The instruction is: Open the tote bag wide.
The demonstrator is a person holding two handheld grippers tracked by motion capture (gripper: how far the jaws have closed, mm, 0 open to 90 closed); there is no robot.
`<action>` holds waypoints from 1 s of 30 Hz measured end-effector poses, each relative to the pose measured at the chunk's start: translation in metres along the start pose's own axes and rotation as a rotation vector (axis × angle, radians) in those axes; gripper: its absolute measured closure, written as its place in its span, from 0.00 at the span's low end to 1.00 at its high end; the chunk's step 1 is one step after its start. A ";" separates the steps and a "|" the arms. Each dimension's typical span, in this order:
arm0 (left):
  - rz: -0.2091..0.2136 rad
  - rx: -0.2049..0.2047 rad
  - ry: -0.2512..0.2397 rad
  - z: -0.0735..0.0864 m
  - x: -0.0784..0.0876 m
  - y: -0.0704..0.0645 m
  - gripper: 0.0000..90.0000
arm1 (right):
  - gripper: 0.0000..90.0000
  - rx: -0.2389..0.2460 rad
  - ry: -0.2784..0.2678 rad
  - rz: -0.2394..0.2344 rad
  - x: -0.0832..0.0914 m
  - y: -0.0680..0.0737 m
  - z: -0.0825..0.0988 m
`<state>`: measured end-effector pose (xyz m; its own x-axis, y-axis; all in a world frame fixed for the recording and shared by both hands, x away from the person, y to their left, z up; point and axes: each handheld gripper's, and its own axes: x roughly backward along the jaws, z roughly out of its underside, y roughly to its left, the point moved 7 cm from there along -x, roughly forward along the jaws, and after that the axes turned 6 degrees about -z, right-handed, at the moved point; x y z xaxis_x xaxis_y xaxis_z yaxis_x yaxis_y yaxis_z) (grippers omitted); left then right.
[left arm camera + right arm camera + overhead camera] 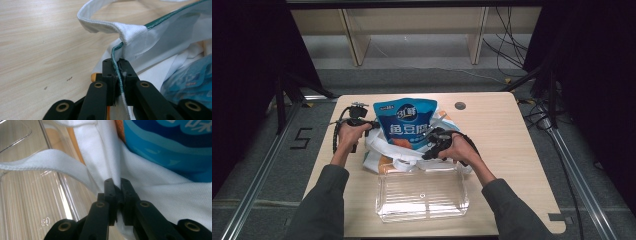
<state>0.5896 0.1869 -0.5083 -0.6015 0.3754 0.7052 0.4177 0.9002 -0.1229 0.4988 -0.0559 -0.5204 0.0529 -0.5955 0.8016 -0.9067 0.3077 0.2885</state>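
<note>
Both tools grip the same white cloth bag. Our left tool [117, 75] has its jaws clamped on the bag's green-piped rim, just below where a handle [100, 23] is sewn on. Our right tool [117, 192] is pinched shut on a fold of the bag's white cloth beside the other handle [47, 160].

Moving outward, the bag [379, 150] lies slumped at the middle of the counter [502, 125], between our two hands, and a blue pouch [408, 122] stands in its mouth, its top leaning toward the far side. Touching the bag's near side is a clear tray [422, 197], which looks empty.

We judge several risks from here. Each grip holds only a thin bite of cloth, so a hard pull could let the rim slide out of the left jaws or the fold slip from the right. If one side goes, the bag mouth would sag and the pouch could tip out onto the counter. If we pull the sides apart unevenly, the pouch may topple to the far side. The right-hand handle hangs over the tray's wall, so dragging the bag could snag it and shove the light tray toward the near edge.

Our count: two tools, one bag with two handles, one pouch, one tray, one counter.
</note>
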 end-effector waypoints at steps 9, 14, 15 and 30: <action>-0.002 0.014 0.042 0.007 -0.011 0.002 0.92 | 0.93 0.002 0.022 0.002 -0.001 0.002 0.004; 0.025 0.021 0.046 0.004 -0.002 -0.001 0.82 | 0.83 -0.024 -0.030 -0.009 0.015 0.004 0.001; 0.023 0.019 0.038 0.003 0.001 -0.002 0.80 | 0.82 -0.039 -0.042 -0.011 0.021 0.007 -0.001; 0.053 0.038 -0.089 -0.013 0.062 -0.006 0.44 | 0.66 -0.011 -0.324 0.105 0.106 0.004 -0.012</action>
<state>0.5588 0.2017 -0.4543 -0.6381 0.4392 0.6324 0.4254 0.8857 -0.1859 0.5054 -0.1091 -0.4275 -0.1777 -0.7644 0.6197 -0.8957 0.3865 0.2199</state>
